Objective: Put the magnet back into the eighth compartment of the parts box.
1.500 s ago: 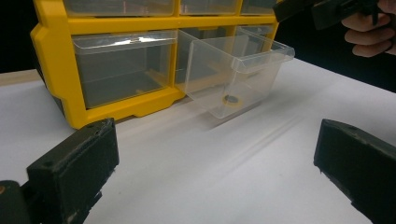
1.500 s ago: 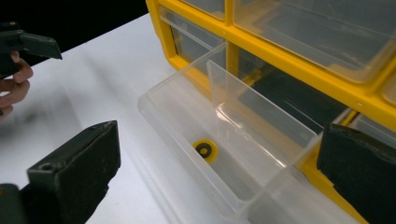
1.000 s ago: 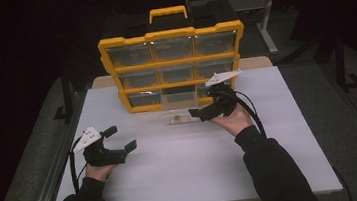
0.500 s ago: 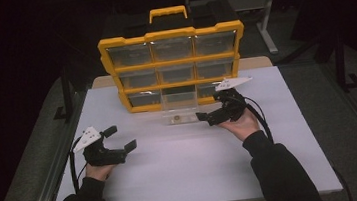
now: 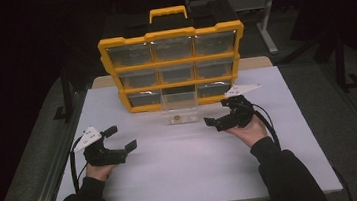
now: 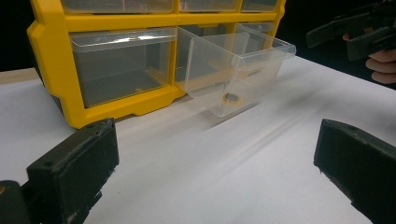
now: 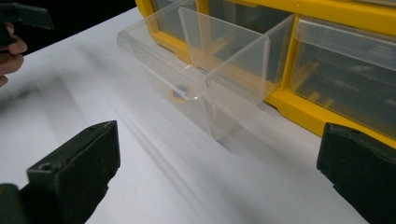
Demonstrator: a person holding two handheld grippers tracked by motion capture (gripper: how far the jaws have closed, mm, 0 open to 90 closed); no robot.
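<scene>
A yellow organizer (image 5: pixel 173 66) with clear drawers stands at the back of the white table (image 5: pixel 194 169). Its bottom middle drawer (image 5: pixel 180 108) is pulled out onto the table, and a small round object (image 5: pixel 177 116) lies inside. The drawer (image 6: pixel 233 70) and the object (image 6: pixel 231 98) show ahead of my left gripper (image 6: pixel 215 158), which is open and empty. My right gripper (image 5: pixel 218 112) is open just right of the drawer, not touching it. In the right gripper view the drawer (image 7: pixel 205 70) lies beyond the wide-spread jaws of my right gripper (image 7: pixel 215 163). My left gripper (image 5: pixel 120 138) rests at the table's left.
The organizer's other drawers (image 5: pixel 171 48) are closed. Bare tabletop stretches between both grippers and the near edge. A black handle (image 5: pixel 168 13) tops the organizer. Dark floor and metal frame legs (image 5: pixel 266 26) surround the table.
My right gripper has drawn back from the drawer toward the person and slightly right. The left gripper has stayed where it was.
</scene>
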